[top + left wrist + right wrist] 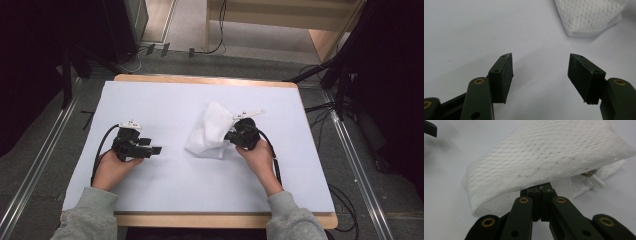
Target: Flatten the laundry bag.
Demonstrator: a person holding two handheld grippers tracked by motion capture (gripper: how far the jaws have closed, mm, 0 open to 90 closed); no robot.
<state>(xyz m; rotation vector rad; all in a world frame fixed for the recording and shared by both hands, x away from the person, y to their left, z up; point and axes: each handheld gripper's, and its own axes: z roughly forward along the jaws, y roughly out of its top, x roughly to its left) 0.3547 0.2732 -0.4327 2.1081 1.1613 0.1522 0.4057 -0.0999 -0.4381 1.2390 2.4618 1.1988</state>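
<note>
While the right tool (231, 134) has its jaws pressed together on an edge of the white cloth (209, 131), the left tool (155, 150) lies low over the table (170, 105) with its jaws spread wide and nothing between them. No container is in sight; the cloth is a loosely folded, mesh-textured piece resting a little right of the table's middle, its right side lifted where the right tool pinches it. From the right gripper view the cloth (544, 160) arches up and over the closed jaws of the right tool (541, 191), and a small white plastic piece (597, 181) peeks out beneath its right edge. From the left gripper view the left tool (540, 72) points toward the cloth (589, 17), which sits well apart from it at the upper right.

Both hands come in from the near edge in grey sleeves (92, 215), each wrapped around its tool, with a black cable trailing back along each wrist. The table is covered by a plain white sheet, with a wooden rim showing at the near and far edges. Around it lies grey floor (45, 150) with metal rails on both sides, loose cables (320, 107) at the right, dark stands, and pale wooden furniture (325, 35) beyond the far edge.
</note>
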